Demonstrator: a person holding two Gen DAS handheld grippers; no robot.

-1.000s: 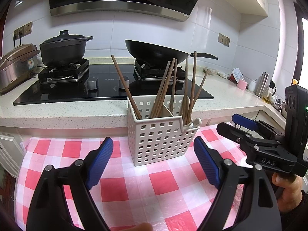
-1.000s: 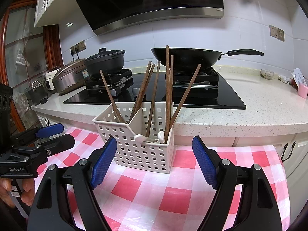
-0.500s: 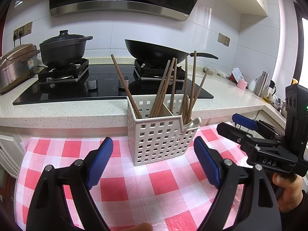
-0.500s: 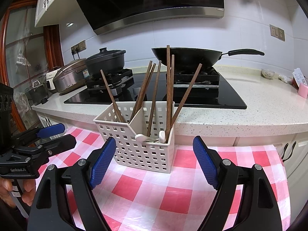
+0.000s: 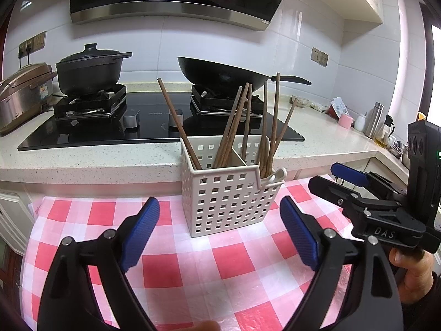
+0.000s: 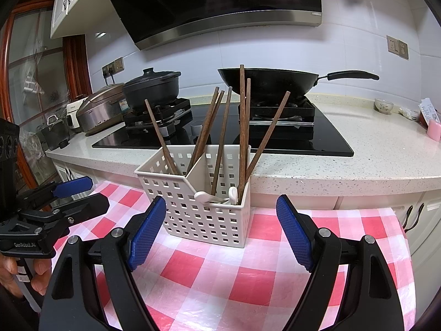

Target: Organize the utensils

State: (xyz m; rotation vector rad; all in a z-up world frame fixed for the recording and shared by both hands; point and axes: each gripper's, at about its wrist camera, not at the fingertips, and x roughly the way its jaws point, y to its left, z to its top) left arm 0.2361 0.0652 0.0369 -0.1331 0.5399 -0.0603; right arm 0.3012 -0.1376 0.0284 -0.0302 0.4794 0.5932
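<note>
White caddy point(image 5: 231, 195) w/ chopsticks point(image 5: 234, 127) & spoons point(image 6: 217, 196) sits frame center on checked cloth point(image 5: 193, 262). Left gripper point(image 5: 219, 231) & right gripper point(image 6: 220, 229): both released, jaws wide, nothing held.

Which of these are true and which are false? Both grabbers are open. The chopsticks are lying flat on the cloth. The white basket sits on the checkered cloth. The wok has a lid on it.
1. True: the left gripper and the right gripper are both open, holding nothing.
2. False: the chopsticks stand leaning inside the white basket.
3. True: the basket stands on the red-and-white checkered cloth.
4. False: the wok is uncovered; the black pot has the lid.
</note>
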